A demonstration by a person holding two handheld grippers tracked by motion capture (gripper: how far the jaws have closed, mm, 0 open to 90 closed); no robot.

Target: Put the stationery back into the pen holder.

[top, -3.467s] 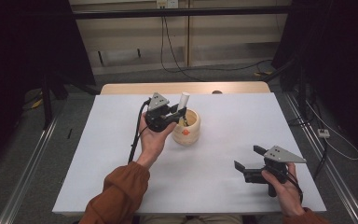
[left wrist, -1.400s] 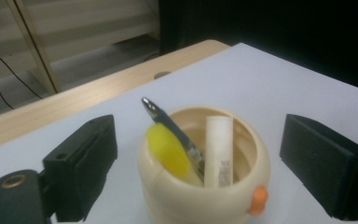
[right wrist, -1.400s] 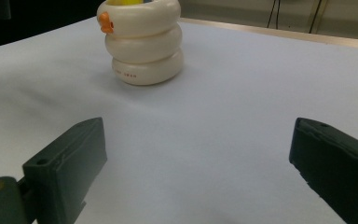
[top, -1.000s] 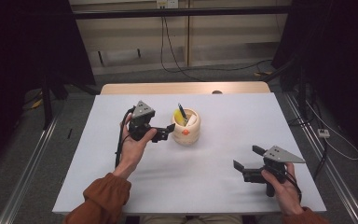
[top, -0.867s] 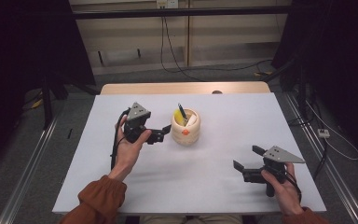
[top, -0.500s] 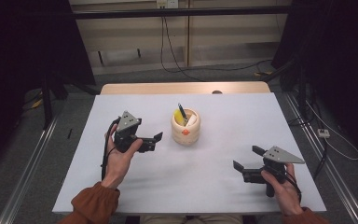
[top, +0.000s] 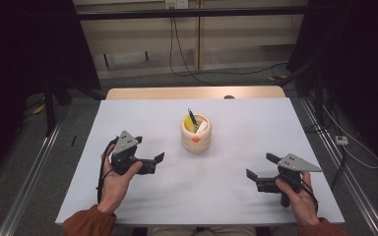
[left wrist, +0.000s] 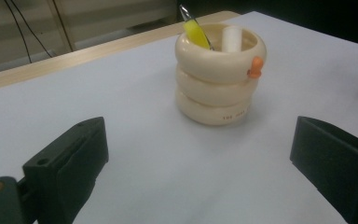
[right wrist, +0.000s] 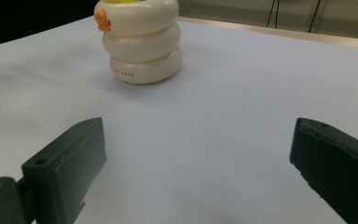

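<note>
Both grippers off the cream holder [top: 196,134]
Left gripper [top: 153,162] and right gripper [top: 259,166] sat empty, jaws spread wide, 2 sides of it

The left gripper [left wrist: 200,182] is hovering low over a white table [left wrist: 121,98], its two black jaws standing wide apart with nothing between them. Ahead of the jaws, a little toward the right one and well apart from both, a cream holder [left wrist: 220,74] shaped like three stacked rings is sitting upright. A yellow item [left wrist: 196,35], a white cylinder [left wrist: 232,38] and a thin dark-tipped stick are poking out of it. A small orange knob [left wrist: 255,66] is jutting from its top ring.
</note>
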